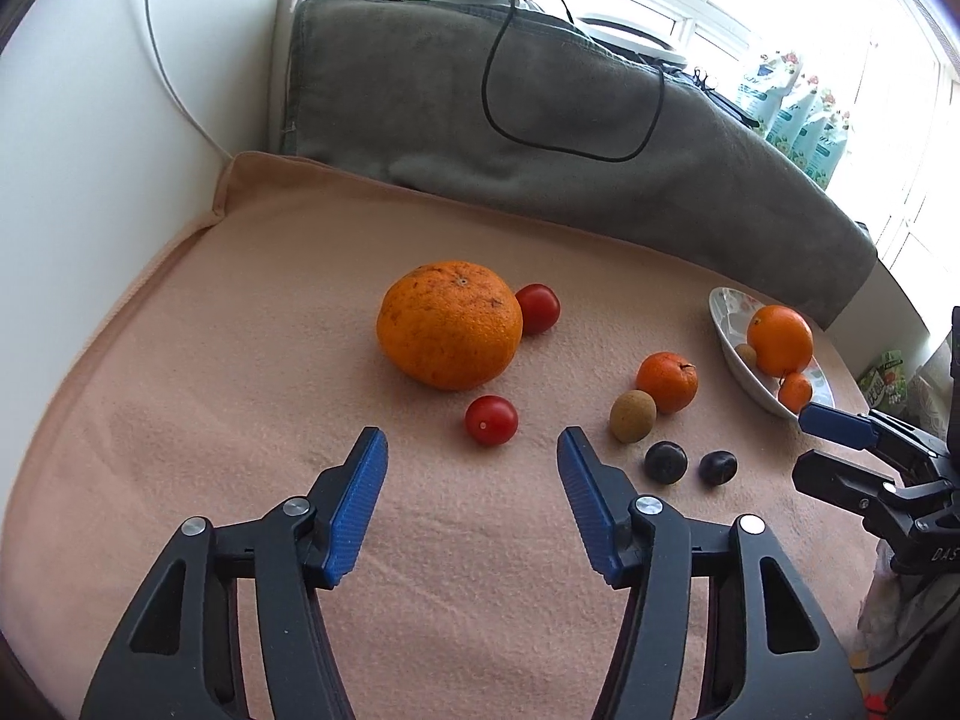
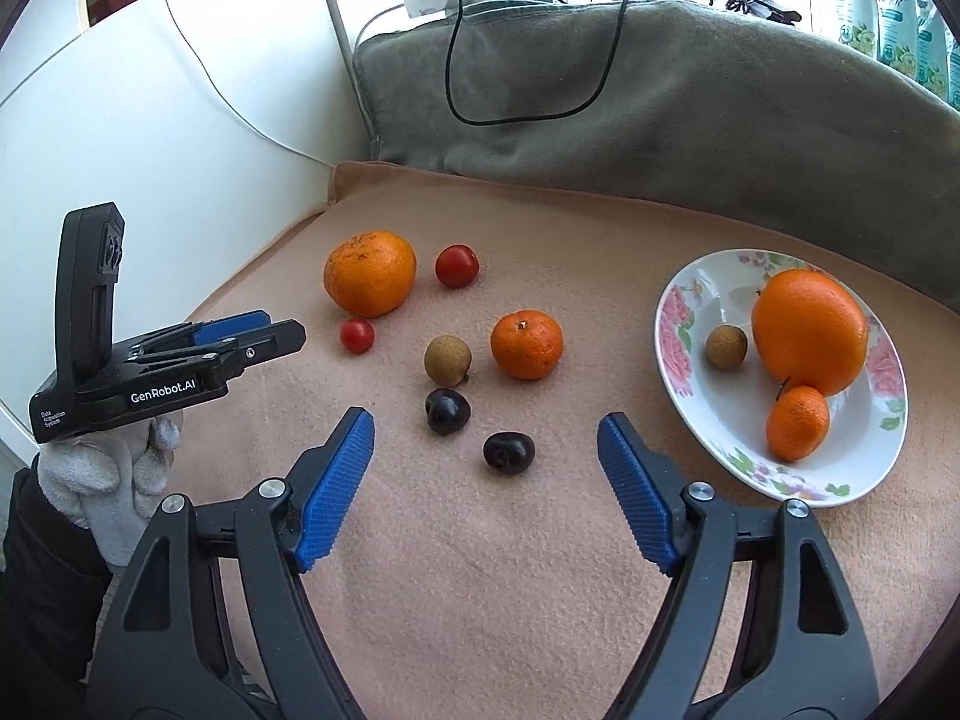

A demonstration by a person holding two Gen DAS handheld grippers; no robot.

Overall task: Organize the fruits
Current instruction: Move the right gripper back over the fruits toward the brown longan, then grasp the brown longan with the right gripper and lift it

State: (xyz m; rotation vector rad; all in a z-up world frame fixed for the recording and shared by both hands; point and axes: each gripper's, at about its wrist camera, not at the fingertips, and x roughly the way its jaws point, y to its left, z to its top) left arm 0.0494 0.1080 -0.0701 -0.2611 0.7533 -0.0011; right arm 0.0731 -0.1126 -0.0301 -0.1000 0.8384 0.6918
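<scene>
The left hand-held gripper (image 1: 472, 443) hung over the peach-coloured cloth (image 1: 240, 360) that covered the table, its blue pads apart and nothing between them; a small red tomato (image 1: 491, 419) lay just beyond the gap. Behind that tomato sat the big speckled orange (image 1: 449, 324), with a second red tomato (image 1: 537, 308) touching its far right side. Further right a mandarin (image 1: 667, 381) and a brownish longan (image 1: 632, 416) lay touching each other, and nearer the camera were 2 dark cherries (image 1: 666, 462) (side by side, a small gap between them). The right hand-held gripper (image 2: 486, 423) was likewise open and empty, its pads wide apart above the cloth, and 1 of the cherries lay on the cloth just ahead of the gap between the tips. To its right stood the floral plate (image 2: 678, 324), near the table's right edge, which held 3 fruits: a large smooth orange (image 2: 809, 330), a small mandarin (image 2: 797, 423) resting against it at the front, and a lone longan (image 2: 726, 347) just left of the orange. In the right wrist view a gloved hand (image 2: 108, 468) gripped the left tool from below at the picture's left edge. A grey blanket (image 1: 540, 138) was heaped behind the cloth with a black cable (image 1: 498, 48) looping over it.
</scene>
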